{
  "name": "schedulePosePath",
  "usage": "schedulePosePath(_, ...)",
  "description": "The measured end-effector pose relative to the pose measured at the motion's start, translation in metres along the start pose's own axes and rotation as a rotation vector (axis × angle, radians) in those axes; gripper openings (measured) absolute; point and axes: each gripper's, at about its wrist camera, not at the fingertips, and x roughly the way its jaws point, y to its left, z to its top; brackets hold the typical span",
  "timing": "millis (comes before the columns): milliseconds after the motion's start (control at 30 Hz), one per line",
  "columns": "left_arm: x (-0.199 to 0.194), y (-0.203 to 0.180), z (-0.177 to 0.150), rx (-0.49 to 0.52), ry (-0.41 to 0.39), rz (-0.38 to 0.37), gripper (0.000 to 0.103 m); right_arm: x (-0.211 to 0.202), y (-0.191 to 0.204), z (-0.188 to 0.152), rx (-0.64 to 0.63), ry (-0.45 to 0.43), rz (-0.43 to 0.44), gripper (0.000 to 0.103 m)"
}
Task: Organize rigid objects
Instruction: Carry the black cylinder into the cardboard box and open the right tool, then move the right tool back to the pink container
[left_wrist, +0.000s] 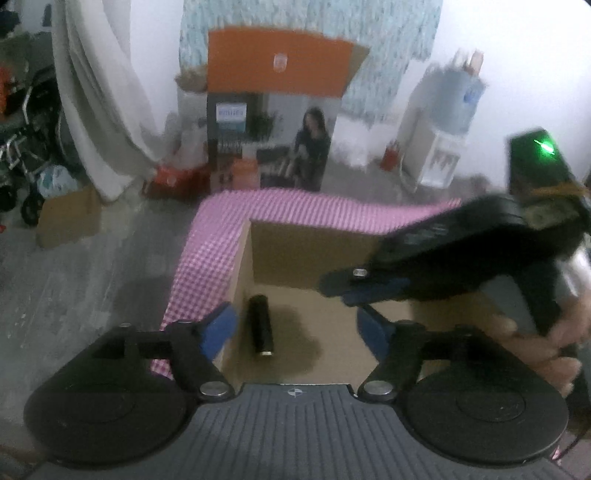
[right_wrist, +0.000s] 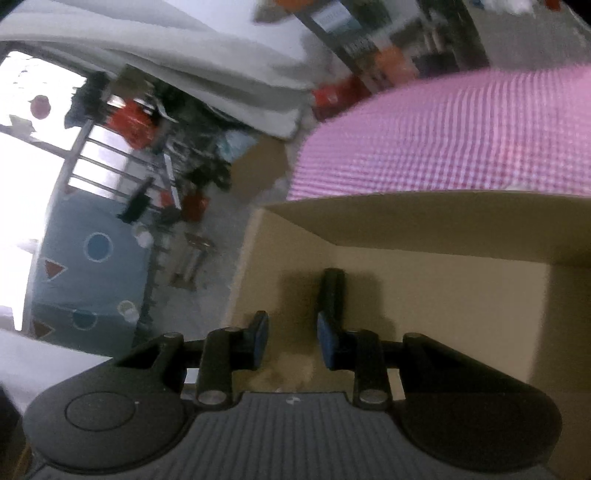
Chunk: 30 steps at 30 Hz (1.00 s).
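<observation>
A pink-and-white checked cloth (left_wrist: 207, 254) covered the surface, and an open cardboard box (left_wrist: 314, 258) sat on it, with a cluttered room behind. Nearest the left wrist camera, the left gripper (left_wrist: 295, 328) hung over the box with its blue pads spread wide and nothing between them. Just beyond, a dark cylinder (left_wrist: 260, 325) lay on its side on the box floor, close to the left wall. Past that, the right gripper (left_wrist: 354, 286) reached in from the right, held by a hand (left_wrist: 554, 339). In its own view the right gripper (right_wrist: 291, 339) stood with a narrow gap and nothing pinched, the cylinder (right_wrist: 332, 291) lying just ahead of its right finger. Farther back, a printed carton (left_wrist: 269, 140) stood against the wall beside a water dispenser (left_wrist: 439, 133).
</observation>
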Motion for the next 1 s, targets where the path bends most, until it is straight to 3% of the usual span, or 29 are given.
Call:
schedulePosePath(133,-0.031,-0.007,-0.013,-0.026,-0.074,-0.033,0.096,-0.057,0.013,-0.036,-0.057,-0.085,0.063,0.044)
schedulePosePath(333,-0.062,-0.024,-0.049,-0.021,-0.134,-0.093,0.102,-0.104,0.01,-0.102,-0.086,-0.148,0.096,0.044)
schedulePosePath(433,-0.066,-0.033,-0.075,0.0,-0.115,-0.132,0.103,-0.113,-0.002,-0.133,-0.073,-0.16,0.081,0.044)
schedulePosePath(567,-0.057,-0.045,-0.119,0.053,-0.026,-0.18,0.103,-0.111,-0.014,-0.171,-0.048,-0.146,0.055,0.044)
schedulePosePath(767,-0.034,-0.049,-0.166,0.082,0.116,-0.221,0.098,-0.1,-0.027,-0.209,-0.033,-0.112,0.008,0.045)
schedulePosePath(867,-0.027,-0.045,-0.171,0.064,0.138,-0.234,0.092,-0.093,-0.028,-0.221,-0.039,-0.09,-0.011,0.045)
schedulePosePath(933,-0.024,-0.045,-0.173,0.062,0.131,-0.233,0.08,-0.087,-0.027,-0.225,-0.042,-0.078,-0.02,0.045)
schedulePosePath(1000,-0.024,-0.046,-0.176,0.075,0.13,-0.239,0.076,-0.083,-0.026,-0.227,-0.051,-0.069,-0.028,0.045)
